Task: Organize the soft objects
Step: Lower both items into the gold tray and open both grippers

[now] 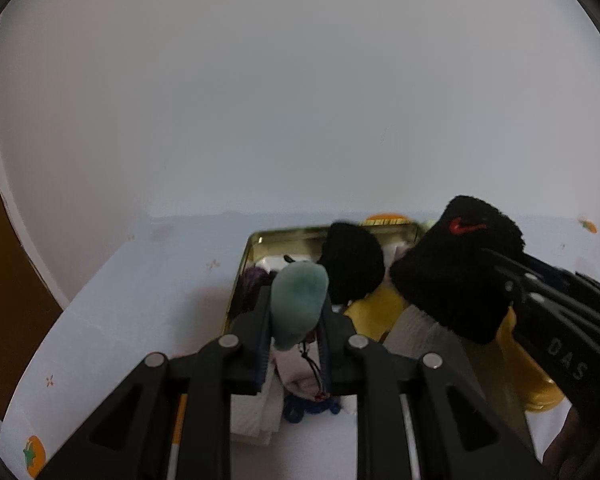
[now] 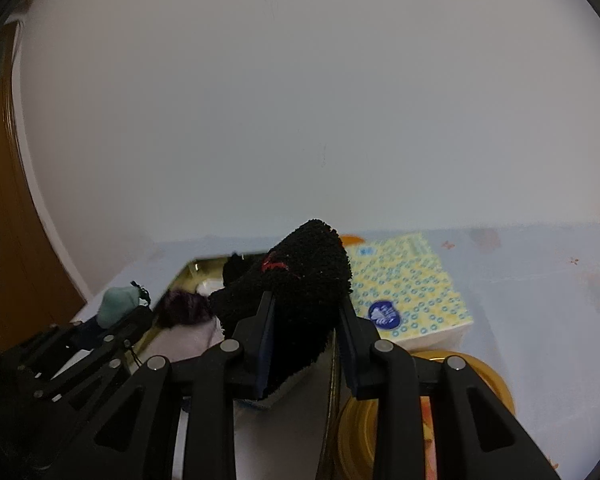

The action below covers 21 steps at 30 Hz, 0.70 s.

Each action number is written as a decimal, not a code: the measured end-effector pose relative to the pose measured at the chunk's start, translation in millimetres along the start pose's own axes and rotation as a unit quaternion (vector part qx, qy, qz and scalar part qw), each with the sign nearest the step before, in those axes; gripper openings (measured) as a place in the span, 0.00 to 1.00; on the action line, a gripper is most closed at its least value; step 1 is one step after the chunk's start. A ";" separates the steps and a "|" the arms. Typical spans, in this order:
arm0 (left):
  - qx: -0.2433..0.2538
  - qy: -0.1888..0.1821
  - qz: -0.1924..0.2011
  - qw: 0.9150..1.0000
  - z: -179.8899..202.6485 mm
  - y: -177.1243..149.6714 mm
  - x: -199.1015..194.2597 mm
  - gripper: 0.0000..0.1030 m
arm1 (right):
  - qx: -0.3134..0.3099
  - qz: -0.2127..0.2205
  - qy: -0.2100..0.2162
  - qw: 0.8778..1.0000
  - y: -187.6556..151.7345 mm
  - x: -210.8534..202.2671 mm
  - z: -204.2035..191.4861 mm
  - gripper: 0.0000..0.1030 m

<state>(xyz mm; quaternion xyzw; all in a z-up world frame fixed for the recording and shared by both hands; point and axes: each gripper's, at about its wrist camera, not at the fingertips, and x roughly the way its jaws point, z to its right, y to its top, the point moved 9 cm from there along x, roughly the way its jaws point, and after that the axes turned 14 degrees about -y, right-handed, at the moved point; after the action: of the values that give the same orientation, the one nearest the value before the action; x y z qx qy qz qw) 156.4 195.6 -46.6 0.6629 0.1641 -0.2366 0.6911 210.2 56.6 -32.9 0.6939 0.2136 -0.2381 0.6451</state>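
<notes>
Between the fingers of the left gripper [image 1: 294, 340] a small soft green pouch [image 1: 299, 304] is pinched tight, with its thin black cord [image 1: 312, 364] hanging down under it. Just past that gripper, a gold tin box [image 1: 256, 242] is seen on the pale blue tablecloth [image 1: 148, 288], with a second black band [image 1: 352, 266] and other soft things packed inside. To its right, a fluffy black wristband [image 2: 300, 292] with a red mark is held by the right gripper [image 2: 306, 344], whose fingers are closed on the lower part of it. Beyond that gripper and to its right, a pack of tissues [image 2: 412, 292] is lying, and a yellow round lid [image 2: 488, 384] is seen low down beside its fingers. Both held things are judged to be very light and squashy, so they can be bent and pushed flat. A hold through the thick middle is thought best, since a thin edge could slip out. The cord could get caught on the box rim.
</notes>
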 end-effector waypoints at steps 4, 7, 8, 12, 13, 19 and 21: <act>-0.011 0.004 -0.030 0.999 -7.1 -14.7 11.8 0.18 | -0.012 -0.050 0.021 0.998 -16.6 17.8 -11.8 0.32; -0.010 0.007 -0.050 0.999 -6.0 -22.0 17.4 0.19 | -0.008 -0.057 0.031 0.998 -19.4 18.6 -13.0 0.37; -0.011 0.008 -0.055 0.998 -5.2 -23.1 19.0 0.22 | -0.003 -0.058 0.036 0.998 -19.2 18.1 -12.4 0.47; 0.008 0.015 -0.062 0.998 3.0 -26.4 19.0 0.68 | 0.023 -0.069 0.057 0.996 -20.9 17.7 -8.5 0.71; 0.019 0.019 -0.048 0.998 6.3 -23.6 12.5 0.89 | 0.029 -0.067 0.061 0.995 -21.7 11.9 -7.3 0.71; 0.079 0.063 0.049 0.994 21.3 -15.8 -20.9 1.00 | 0.072 -0.014 0.084 0.994 -14.1 -12.8 -1.8 0.71; 0.081 0.066 0.073 0.992 22.4 -14.9 -28.7 1.00 | 0.081 0.014 0.076 0.994 -11.6 -23.1 1.6 0.74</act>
<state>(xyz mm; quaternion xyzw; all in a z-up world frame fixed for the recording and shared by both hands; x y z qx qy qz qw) 122.4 176.3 -42.0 0.7407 0.1411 -0.1540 0.6385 184.7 56.1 -28.2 0.7629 0.2324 -0.1927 0.5717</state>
